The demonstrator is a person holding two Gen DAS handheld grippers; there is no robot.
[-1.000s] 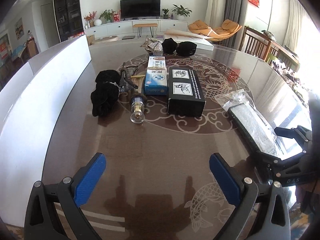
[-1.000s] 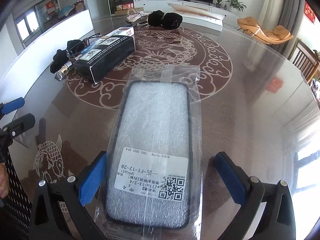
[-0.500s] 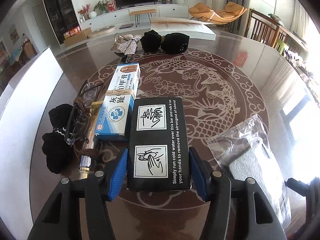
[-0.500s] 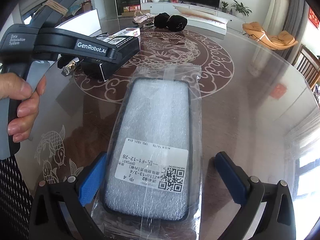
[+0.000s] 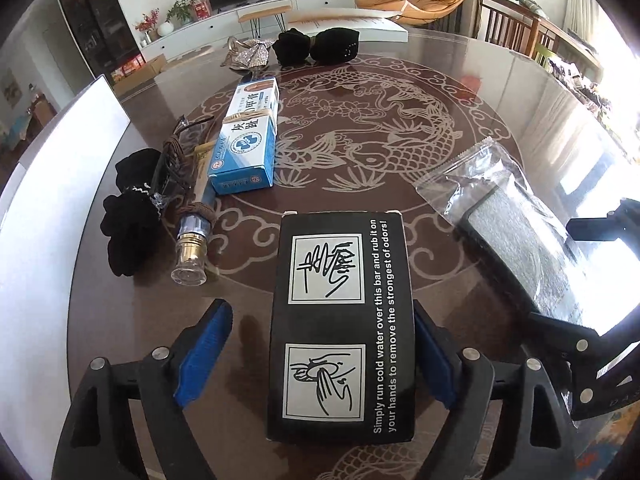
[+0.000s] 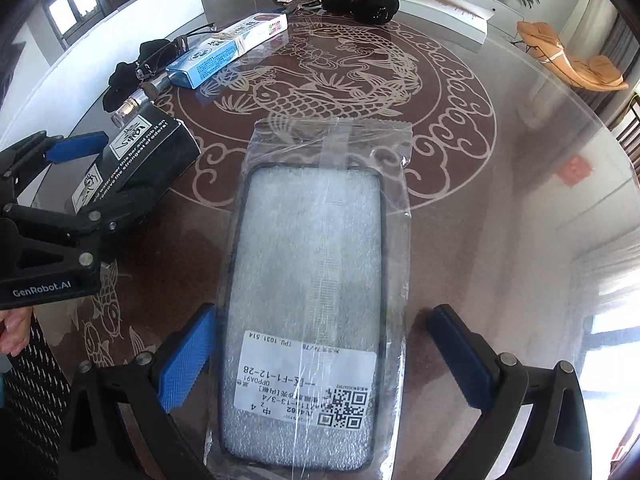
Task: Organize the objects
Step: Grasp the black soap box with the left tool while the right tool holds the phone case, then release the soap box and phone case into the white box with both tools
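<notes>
Blue carton (image 5: pixel 248 140) laid on the table (image 5: pixel 480 92), black box (image 5: pixel 340 320) straddled by the left gripper (image 5: pixel 320 360), jaws just reopened, left pad apart, bagged phone case (image 6: pixel 312 280) framed by the open right gripper (image 6: pixel 320 364), untouched.

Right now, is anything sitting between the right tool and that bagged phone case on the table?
Nothing visible does. The bagged phone case already lies between the open right tool's blue pads, which stand clear of its sides. The black box sits off to one side in the left tool.
</notes>
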